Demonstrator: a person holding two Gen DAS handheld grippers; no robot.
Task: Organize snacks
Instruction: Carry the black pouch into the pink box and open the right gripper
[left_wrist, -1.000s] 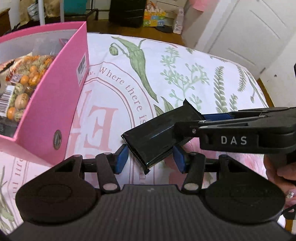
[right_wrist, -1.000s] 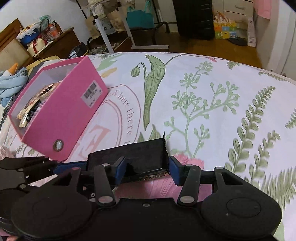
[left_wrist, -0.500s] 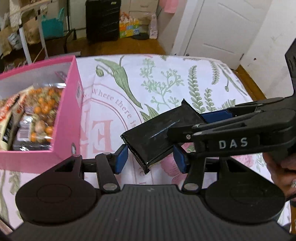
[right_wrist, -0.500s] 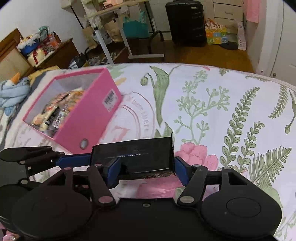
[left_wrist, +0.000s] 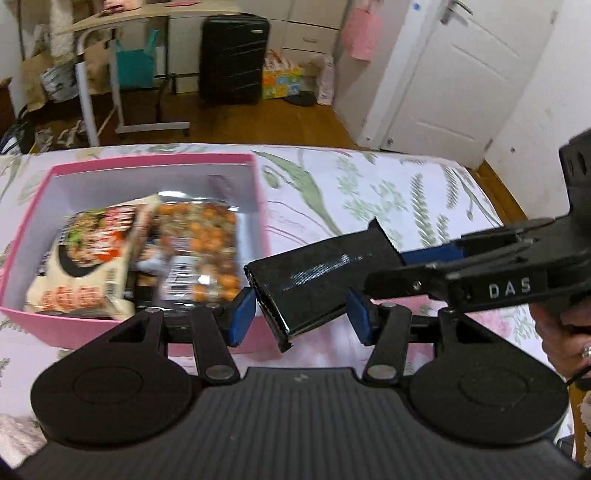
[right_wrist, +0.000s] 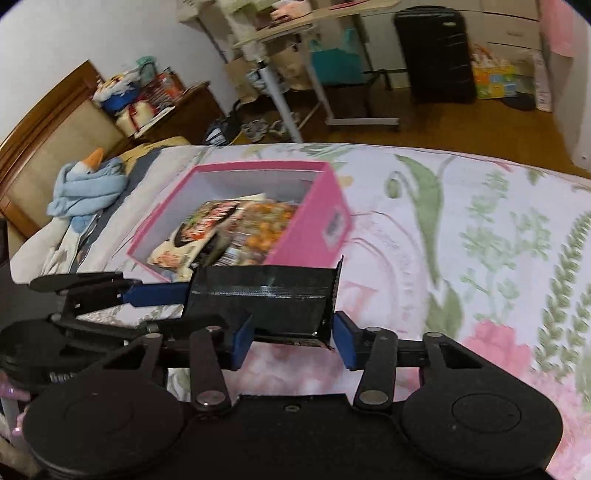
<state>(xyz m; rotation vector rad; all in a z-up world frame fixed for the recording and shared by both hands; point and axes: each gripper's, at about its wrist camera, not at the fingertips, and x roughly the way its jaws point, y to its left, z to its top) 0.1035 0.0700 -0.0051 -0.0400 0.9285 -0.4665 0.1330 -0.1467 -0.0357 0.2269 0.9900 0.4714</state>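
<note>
A black snack packet is held in the air between both grippers. My left gripper and my right gripper each have their blue pads on opposite ends of it. The packet also shows in the right wrist view. The right gripper shows from the side in the left wrist view. The left gripper shows from the side in the right wrist view. A pink box with several snack bags inside sits on the bed just left of the packet. It also shows in the right wrist view.
The floral bedspread covers the bed. A blue stuffed toy lies by the wooden headboard. A black suitcase, a rolling table and a white door stand beyond the bed.
Both grippers have risen with the black packet and moved left, nearer the pink box. The box's inside now shows from above.
</note>
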